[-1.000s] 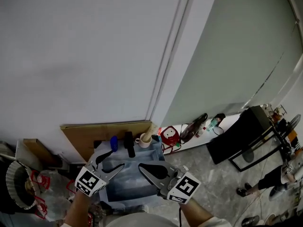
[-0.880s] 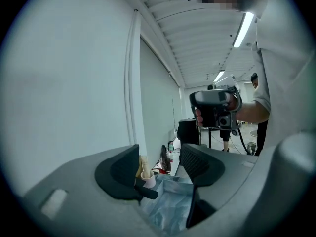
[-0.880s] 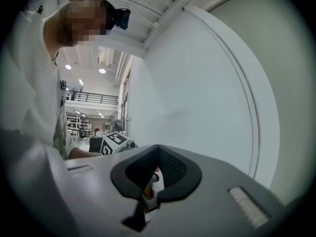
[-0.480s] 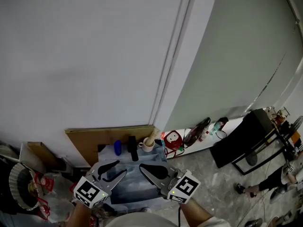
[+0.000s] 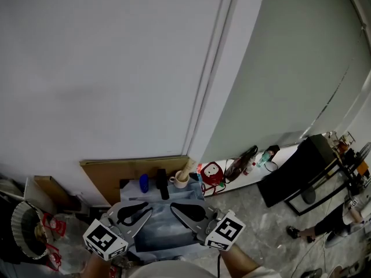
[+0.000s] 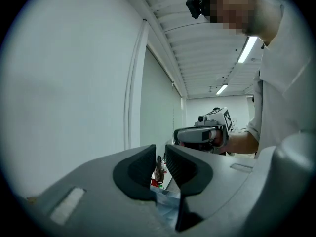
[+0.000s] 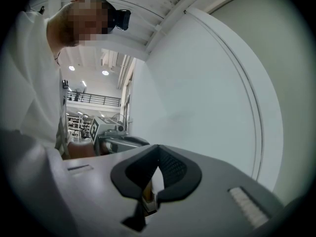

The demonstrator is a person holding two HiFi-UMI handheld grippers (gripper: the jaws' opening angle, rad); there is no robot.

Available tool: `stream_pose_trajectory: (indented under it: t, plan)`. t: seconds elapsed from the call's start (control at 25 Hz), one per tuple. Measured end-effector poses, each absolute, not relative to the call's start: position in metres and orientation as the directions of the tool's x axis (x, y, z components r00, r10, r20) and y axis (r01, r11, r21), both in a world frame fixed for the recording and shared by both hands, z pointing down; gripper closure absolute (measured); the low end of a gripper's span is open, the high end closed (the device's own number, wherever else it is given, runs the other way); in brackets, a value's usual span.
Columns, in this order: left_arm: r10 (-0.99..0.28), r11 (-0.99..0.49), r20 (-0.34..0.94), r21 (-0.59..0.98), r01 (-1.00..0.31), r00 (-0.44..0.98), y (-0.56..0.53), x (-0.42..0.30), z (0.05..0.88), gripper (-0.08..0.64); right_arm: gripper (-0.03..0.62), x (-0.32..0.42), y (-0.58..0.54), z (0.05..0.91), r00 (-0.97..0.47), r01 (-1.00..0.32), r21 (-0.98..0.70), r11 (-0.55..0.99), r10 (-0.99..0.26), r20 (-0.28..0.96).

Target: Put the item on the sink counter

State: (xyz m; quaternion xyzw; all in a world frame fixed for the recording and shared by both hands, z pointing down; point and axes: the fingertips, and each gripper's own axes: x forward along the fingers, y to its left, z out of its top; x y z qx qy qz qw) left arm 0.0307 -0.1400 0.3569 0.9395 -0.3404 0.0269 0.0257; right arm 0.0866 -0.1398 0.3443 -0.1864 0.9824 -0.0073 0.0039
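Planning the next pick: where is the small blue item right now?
Head view: the blue item stands at the sink counter's back edge, left of the black item and the cup, before the brown board.

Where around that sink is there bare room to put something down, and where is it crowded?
Behind the sink basin it is crowded: a blue item, a black item and a cup stand in a row before the cardboard. The basin itself, in front of that row, looks bare. A red item sits close on its right.
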Motion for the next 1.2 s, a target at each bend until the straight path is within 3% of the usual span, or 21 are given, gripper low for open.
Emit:
stream_pose_trajectory:
  t: [0.16,1.2]
  plan:
    - [-0.651,-0.756,0.076,0.031,-0.654,0.755,-0.142,0.030,0.355,0.554,0.588,0.088,-0.140,0.344,-0.931,-0.364,-0.016,0.931,-0.364,-0.009]
    - [-0.646,-0.758,0.107,0.025,-0.652,0.756,-0.134,0.035,0.362,0.555,0.588,0.092,-0.126,0.343,-0.938,-0.347,0.009,0.938,-0.347,-0.010]
